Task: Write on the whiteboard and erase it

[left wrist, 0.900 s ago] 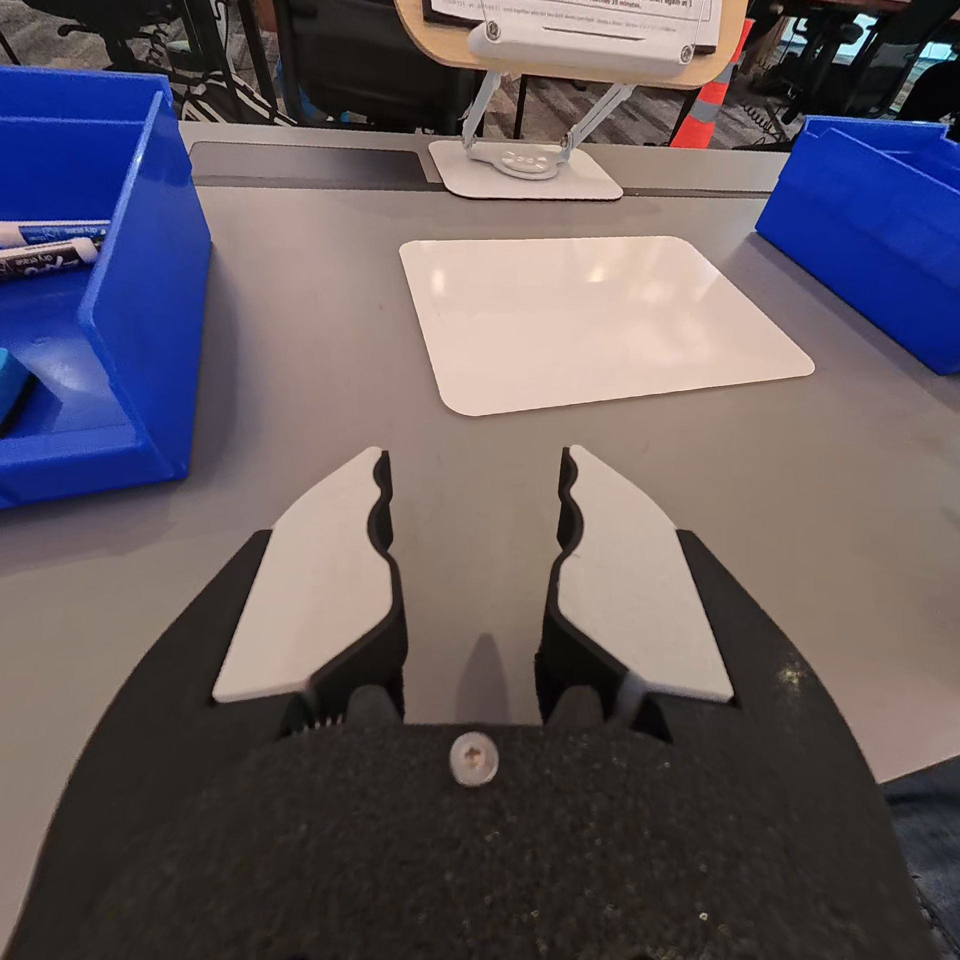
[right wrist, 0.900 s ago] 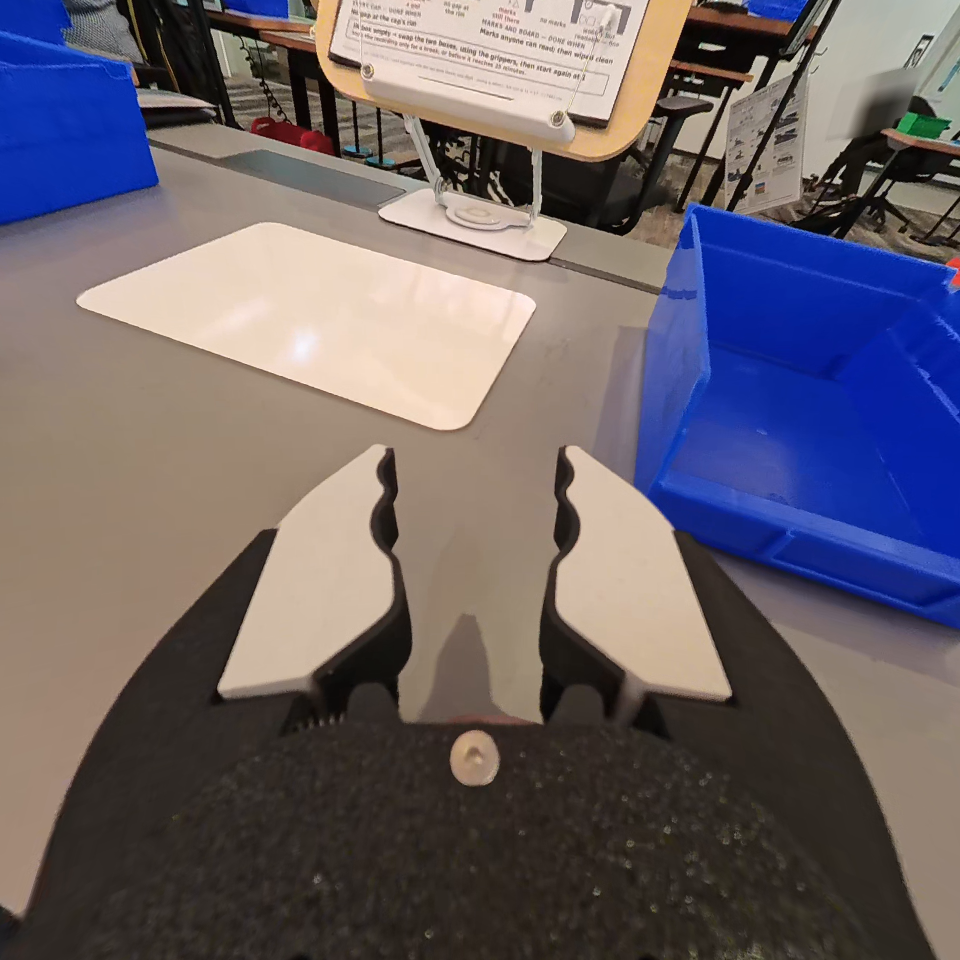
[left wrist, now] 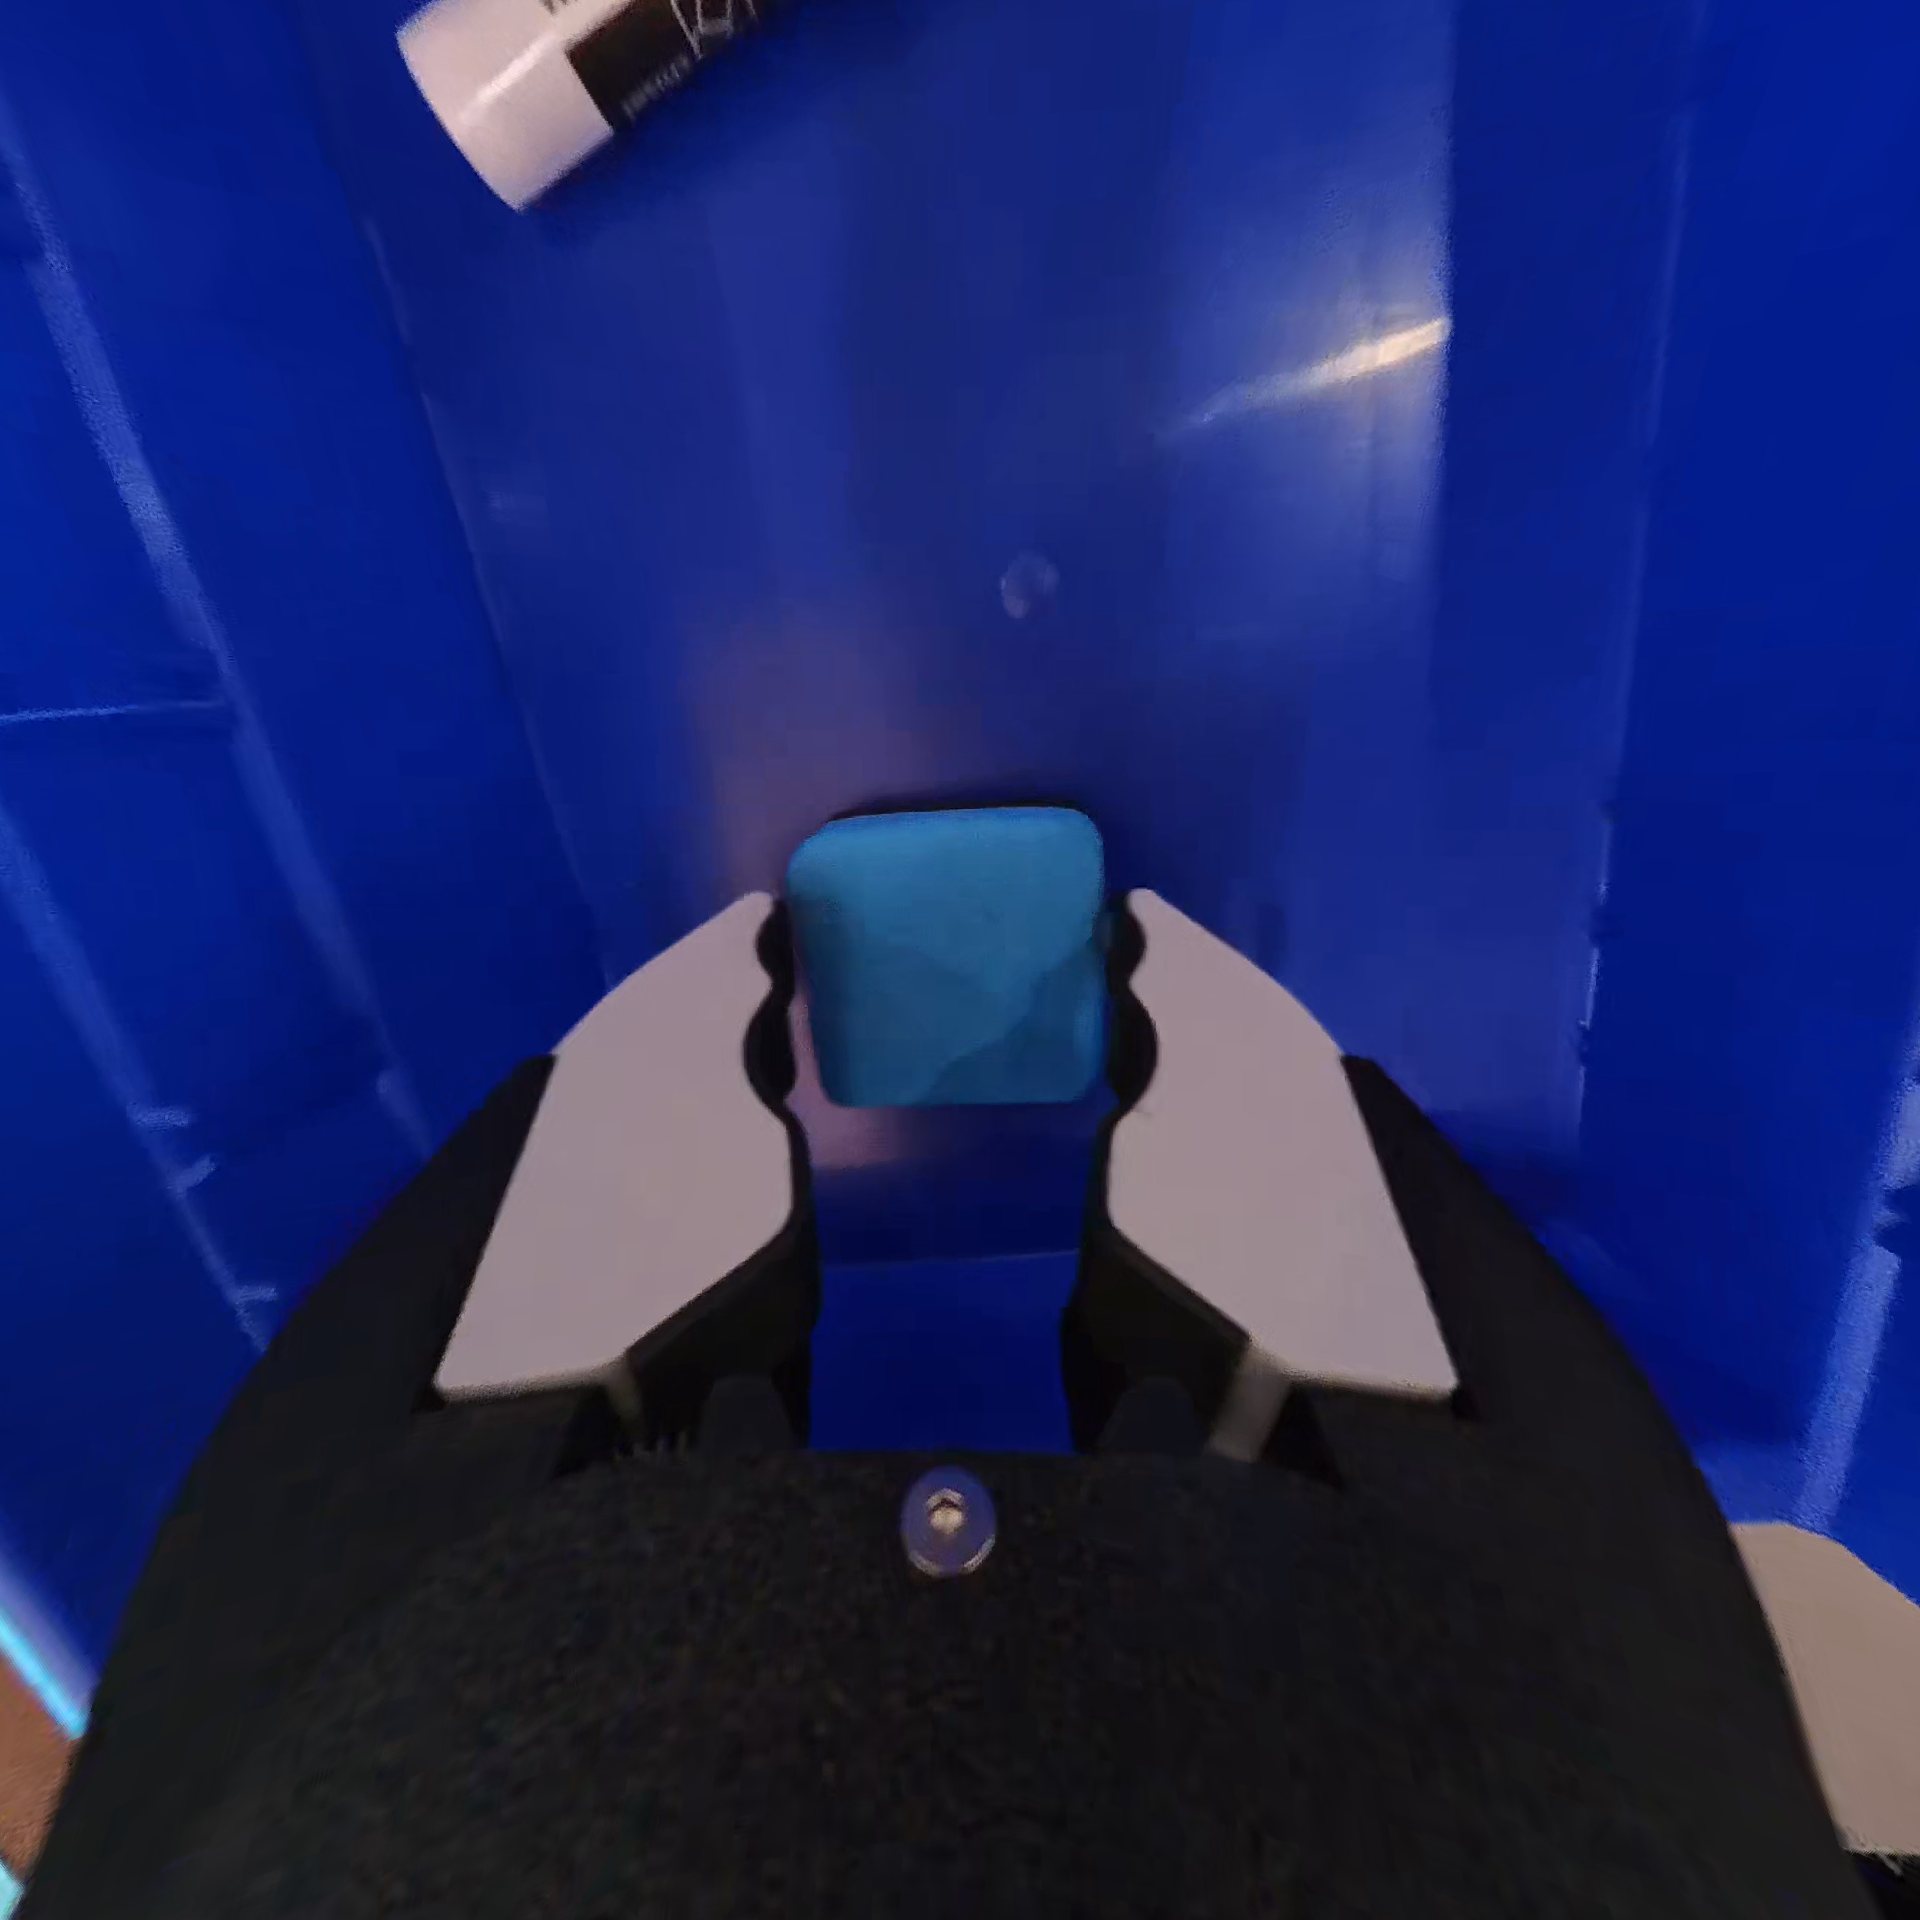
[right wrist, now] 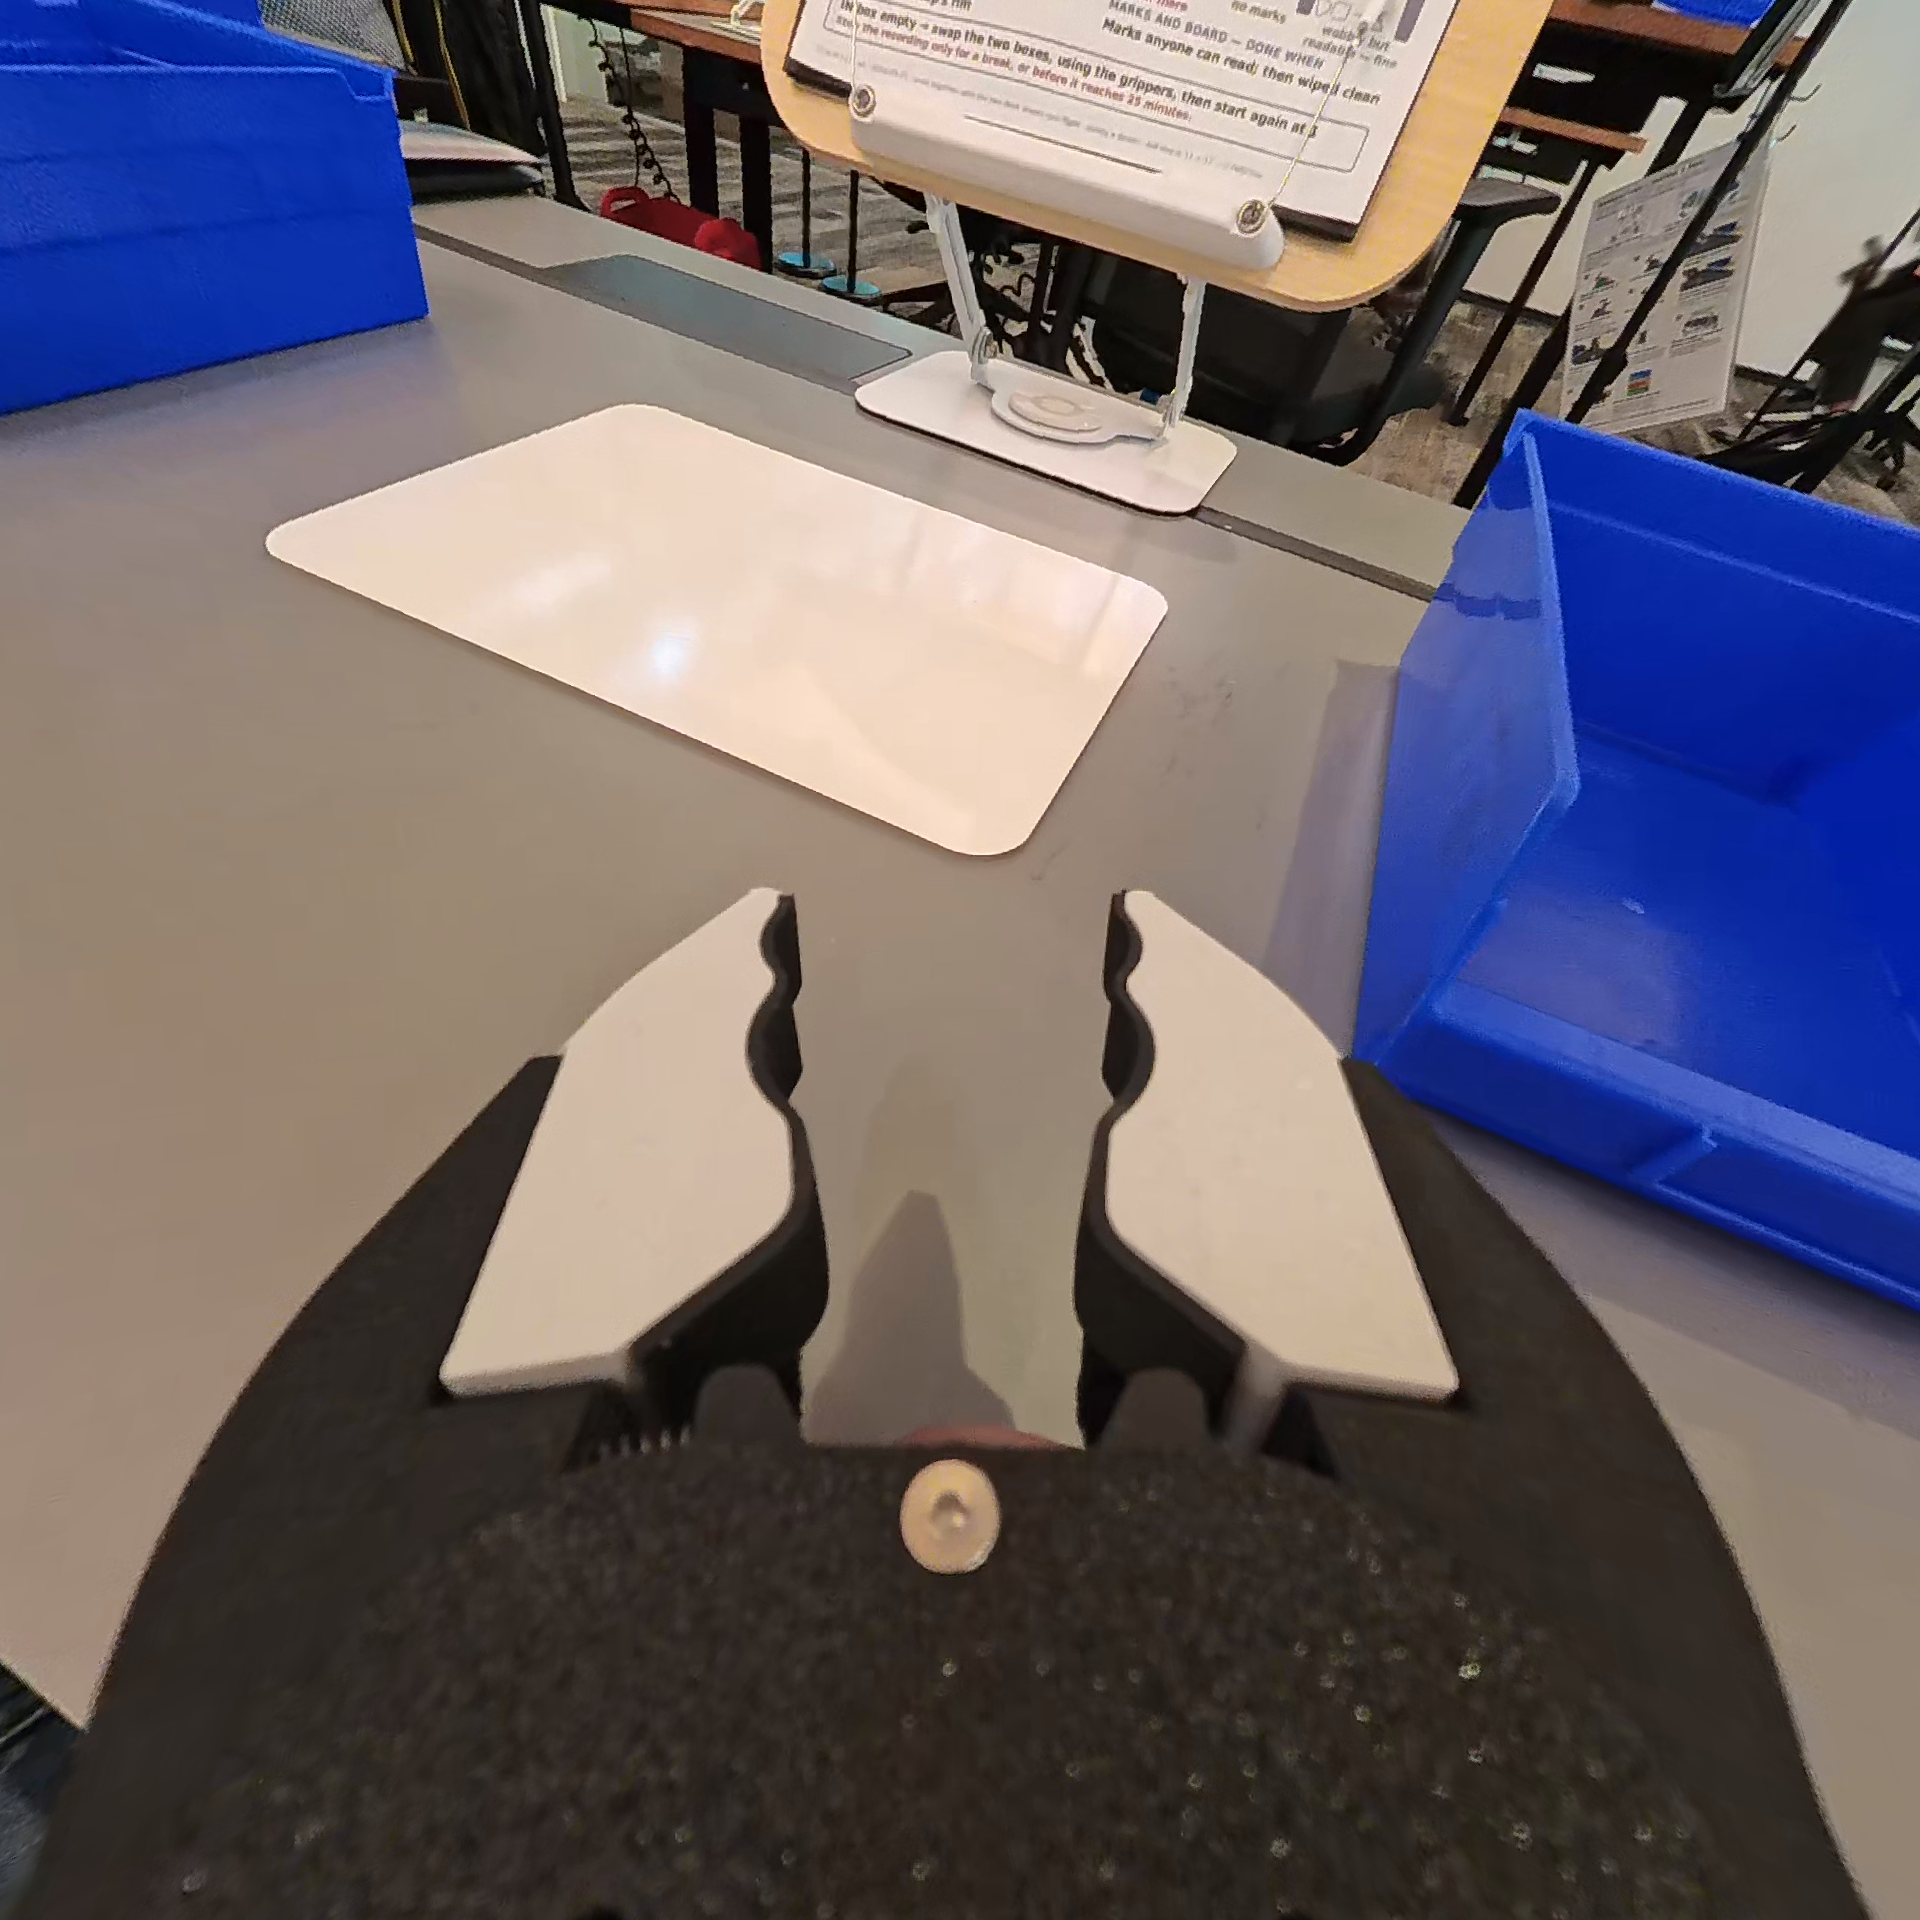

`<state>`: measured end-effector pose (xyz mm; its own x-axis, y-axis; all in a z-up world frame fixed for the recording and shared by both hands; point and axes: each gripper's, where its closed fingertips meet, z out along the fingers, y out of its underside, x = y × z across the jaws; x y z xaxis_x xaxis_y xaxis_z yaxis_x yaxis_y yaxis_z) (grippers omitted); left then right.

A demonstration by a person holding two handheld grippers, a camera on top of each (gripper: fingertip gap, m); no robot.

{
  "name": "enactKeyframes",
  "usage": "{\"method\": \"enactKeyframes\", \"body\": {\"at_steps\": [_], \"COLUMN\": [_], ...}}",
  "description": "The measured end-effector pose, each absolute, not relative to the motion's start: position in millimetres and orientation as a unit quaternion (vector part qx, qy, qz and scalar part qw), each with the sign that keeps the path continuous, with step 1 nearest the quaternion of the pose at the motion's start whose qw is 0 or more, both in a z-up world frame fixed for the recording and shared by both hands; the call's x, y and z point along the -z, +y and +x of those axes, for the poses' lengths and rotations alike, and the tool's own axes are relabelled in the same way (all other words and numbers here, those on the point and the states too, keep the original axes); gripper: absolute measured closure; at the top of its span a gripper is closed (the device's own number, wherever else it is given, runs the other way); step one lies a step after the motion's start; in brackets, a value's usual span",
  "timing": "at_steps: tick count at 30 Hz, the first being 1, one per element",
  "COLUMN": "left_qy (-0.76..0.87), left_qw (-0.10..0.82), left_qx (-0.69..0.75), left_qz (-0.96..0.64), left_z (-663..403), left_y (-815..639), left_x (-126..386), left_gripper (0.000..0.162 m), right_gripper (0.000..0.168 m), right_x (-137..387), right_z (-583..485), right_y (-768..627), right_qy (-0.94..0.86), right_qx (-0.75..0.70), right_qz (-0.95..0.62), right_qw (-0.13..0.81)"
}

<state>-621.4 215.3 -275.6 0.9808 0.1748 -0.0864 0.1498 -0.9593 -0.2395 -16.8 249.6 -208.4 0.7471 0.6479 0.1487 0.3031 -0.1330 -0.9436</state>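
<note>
Left wrist view: the left gripper (left wrist: 945,920) is down inside a blue bin (left wrist: 1299,499), its jaws spread to either side of a light-blue eraser (left wrist: 943,961) lying on the bin floor. The fingertips (left wrist: 727,935) flank the eraser's left and right edges; the frame is motion-blurred, so it appears they are at or just short of contact, and a firm grip cannot be confirmed. A marker (left wrist: 520,94) (white barrel with a dark label band) lies at the far left of the bin, partly cut off by the frame.

Right wrist view: the right gripper (right wrist: 954,909) hangs over the grey table (right wrist: 312,935) with its jaws apart and nothing between them. The whiteboard (right wrist: 717,613) lies flat on the table, ahead and slightly left, its surface unmarked. A second blue bin (right wrist: 1704,904) stands to the right, a third (right wrist: 187,208) at the far left. A document stand (right wrist: 1049,405) holding a printed sheet sits beyond the whiteboard.
</note>
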Motion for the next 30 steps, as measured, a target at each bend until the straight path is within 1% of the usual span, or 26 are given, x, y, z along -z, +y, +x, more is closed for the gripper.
{"method": "enactKeyframes", "body": {"at_steps": [5,8,11,13,16,19,21,26,30], "left_qy": [-0.065,-0.002,0.138,0.247,0.386,0.489,0.532,0.565,0.582], "left_qw": [0.126,0.145,0.202,0.226,0.223,0.213,0.181,0.084,0.040], "left_qx": [-0.042,-0.037,-0.010,-0.019,-0.037,-0.040,-0.053,-0.053,-0.058], "left_qz": [-0.989,-0.989,-0.970,-0.942,-0.894,-0.845,-0.825,-0.819,-0.810], "left_z": [-617,-606,-566,-533,-483,-438,-424,-421,-426], "left_y": [213,212,227,240,262,287,302,324,333], "left_x": [266,232,179,150,134,144,165,231,262], "left_gripper": [0.106,0.106,0.106,0.107,0.107,0.107,0.106,0.106,0.106], "right_gripper": [0.113,0.114,0.114,0.114,0.114,0.114,0.114,0.114,0.114], "right_x": [209,208,207,206,204,204,204,205,207], "right_z": [-16,-17,-17,-18,-19,-21,-22,-26,-26], "right_y": [250,250,249,249,250,250,249,247,246], "right_qy": [-0.316,-0.315,-0.317,-0.320,-0.321,-0.323,-0.326,-0.337,-0.339], "right_qx": [-0.162,-0.165,-0.165,-0.163,-0.166,-0.169,-0.171,-0.165,-0.162], "right_qz": [-0.741,-0.740,-0.739,-0.736,-0.733,-0.733,-0.731,-0.728,-0.729], "right_qw": [0.570,0.571,0.571,0.574,0.576,0.575,0.574,0.574,0.572]}}
